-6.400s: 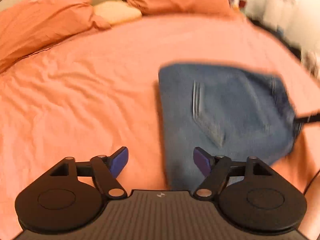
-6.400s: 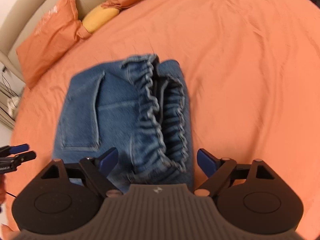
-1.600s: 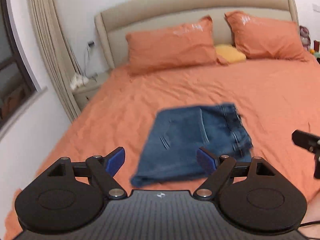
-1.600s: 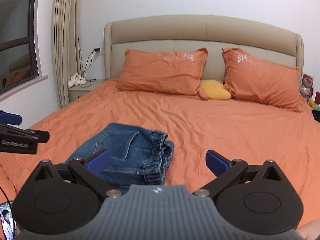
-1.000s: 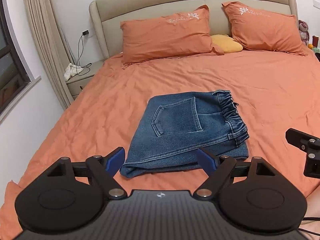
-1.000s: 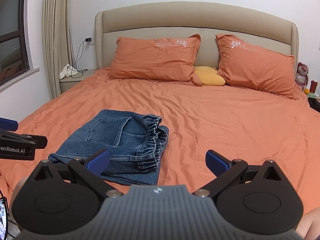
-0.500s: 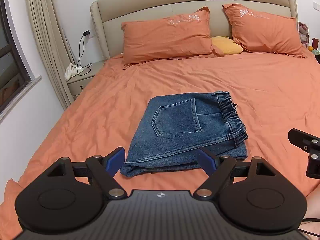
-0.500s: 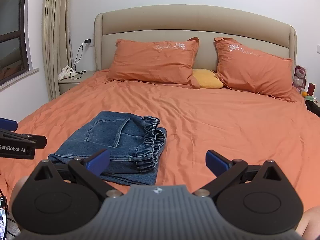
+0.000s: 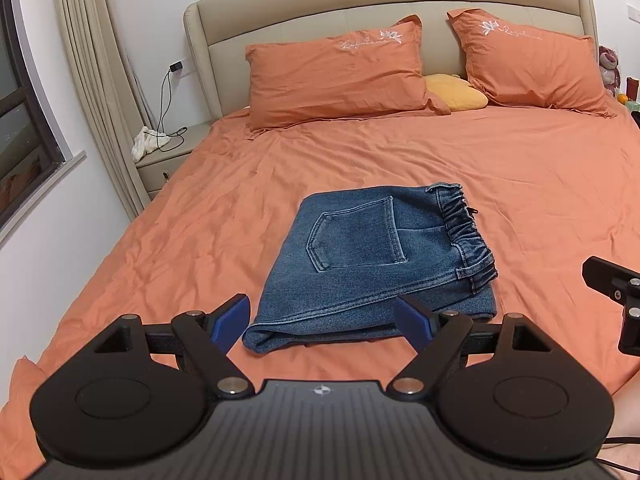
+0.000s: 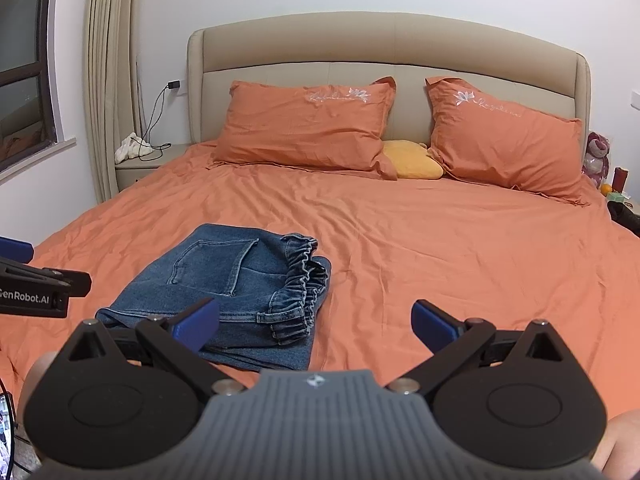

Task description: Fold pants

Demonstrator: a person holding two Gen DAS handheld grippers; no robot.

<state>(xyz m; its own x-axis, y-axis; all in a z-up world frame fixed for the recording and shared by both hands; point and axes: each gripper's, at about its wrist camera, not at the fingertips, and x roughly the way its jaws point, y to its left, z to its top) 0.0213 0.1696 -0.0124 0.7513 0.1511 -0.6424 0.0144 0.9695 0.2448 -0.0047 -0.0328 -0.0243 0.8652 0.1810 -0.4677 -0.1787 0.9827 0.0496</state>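
Observation:
The blue denim pants [image 9: 372, 264] lie folded into a compact stack on the orange bed [image 9: 520, 184], back pocket up, elastic waistband to the right. They also show in the right wrist view [image 10: 232, 288], left of centre. My left gripper [image 9: 322, 322] is open and empty, held back from the pants' near edge. My right gripper [image 10: 316, 322] is open and empty, near the foot of the bed, to the right of the pants. Each gripper shows at the edge of the other's view.
Two orange pillows [image 9: 340, 72] and a yellow cushion [image 9: 456, 92] lie against the beige headboard [image 10: 392, 48]. A nightstand [image 9: 168, 160] with a white cloth and a charging cable stands at the left by the curtain. Small items sit at the right of the bed.
Both grippers let go of the pants and drew back from close over them to the foot of the bed. In the last half second hardly anything moved.

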